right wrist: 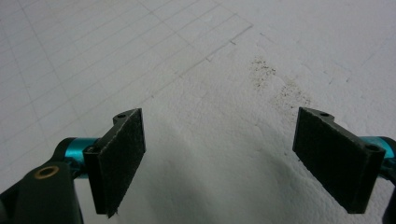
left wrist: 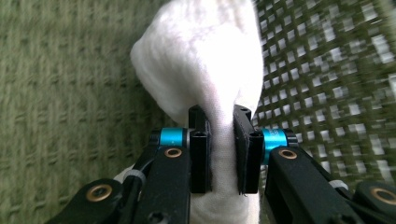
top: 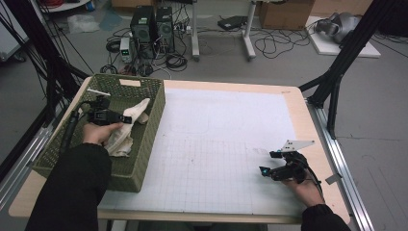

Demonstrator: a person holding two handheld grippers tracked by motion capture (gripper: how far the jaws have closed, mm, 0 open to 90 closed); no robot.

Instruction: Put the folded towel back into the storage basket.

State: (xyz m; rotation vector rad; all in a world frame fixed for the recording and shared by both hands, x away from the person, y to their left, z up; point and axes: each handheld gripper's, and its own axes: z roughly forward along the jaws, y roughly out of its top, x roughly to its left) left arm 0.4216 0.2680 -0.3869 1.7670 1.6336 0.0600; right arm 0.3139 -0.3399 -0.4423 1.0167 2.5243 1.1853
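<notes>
- Container: one olive-green woven basket (top: 144,144) sits at the left end of the table (top: 231,85), partly on the white gridded mat (top: 226,139) and reaching the table's left edge.
- Contents: a white cloth (top: 126,129) lies crumpled inside the basket, one end draped up toward the right wall. A small white strip (top: 98,92) rests near the far left rim; what it is cannot be told.
- Left gripper (top: 115,117): inside the basket, jaws narrow and clamped on the cloth. In the left gripper view the cloth (left wrist: 210,70) is pinched between the two pads (left wrist: 200,154) and bulges out beyond them, with the basket floor (left wrist: 70,93) to one side and the open-weave wall (left wrist: 327,70) to the other.
- Left hand (top: 98,132): over the basket interior, dark sleeve crossing the near rim.
- Right gripper (top: 265,162): low over the mat at the right end of the table, well apart from the basket, jaws wide with nothing between them. In the right gripper view the pads (right wrist: 122,154) frame bare mat (right wrist: 210,154) and a patch of dark specks (right wrist: 280,88).
- Surroundings: beyond the table, computer towers (top: 153,28) and loose cables (top: 274,43) on the floor, a cardboard box (top: 284,14), black frame struts (top: 351,53) at right.
- Obstructions: the mat between basket and right gripper carries no objects; the basket walls enclose the cloth on all sides.
</notes>
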